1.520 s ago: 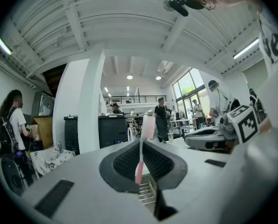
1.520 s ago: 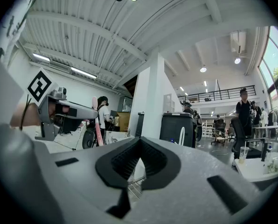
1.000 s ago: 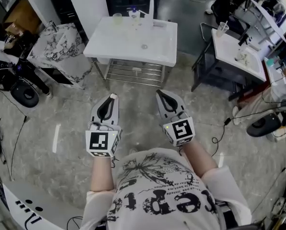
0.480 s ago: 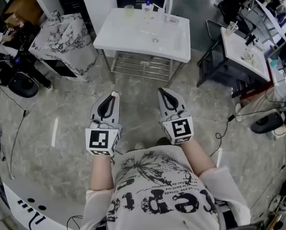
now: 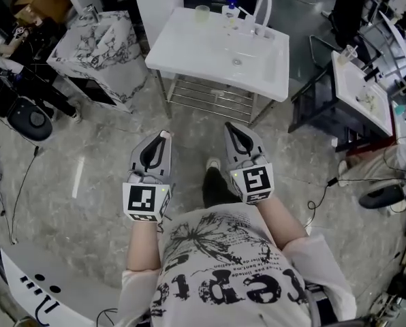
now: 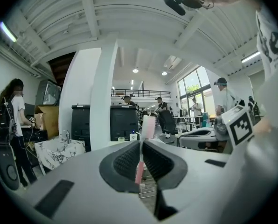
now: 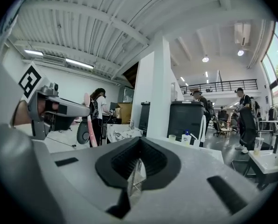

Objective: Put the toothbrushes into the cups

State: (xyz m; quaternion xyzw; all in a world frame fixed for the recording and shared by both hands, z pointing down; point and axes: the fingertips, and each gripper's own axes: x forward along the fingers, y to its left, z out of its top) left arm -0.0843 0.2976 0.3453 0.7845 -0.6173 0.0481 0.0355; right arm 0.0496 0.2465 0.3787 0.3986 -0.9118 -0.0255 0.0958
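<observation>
In the head view my left gripper [image 5: 162, 139] and right gripper [image 5: 230, 129] are side by side over the floor, pointing at a white sink [image 5: 189, 46] some way ahead. A pale cup [image 5: 202, 11] stands on the sink's back edge, left of a soap bottle [image 5: 231, 8] and the faucet [image 5: 261, 9]. My left gripper [image 6: 141, 143] is shut on an upright pink toothbrush [image 6: 146, 125], which the right gripper view shows too [image 7: 89, 125]. My right gripper [image 7: 139, 141] has its jaws together. Whether anything sits in the narrow slit below, I cannot tell.
A marble-patterned sink [image 5: 97, 46] stands at the left and another white sink [image 5: 356, 87] at the right behind a dark chair frame [image 5: 312, 107]. Cables and black gear lie along both floor edges. A metal rack [image 5: 203, 101] sits under the near sink. Several people stand far off.
The person has walked toward the white sink, which has drifted right in the head view. A leg and a shoe now show between the grippers. Both grippers keep their pose and grip.
</observation>
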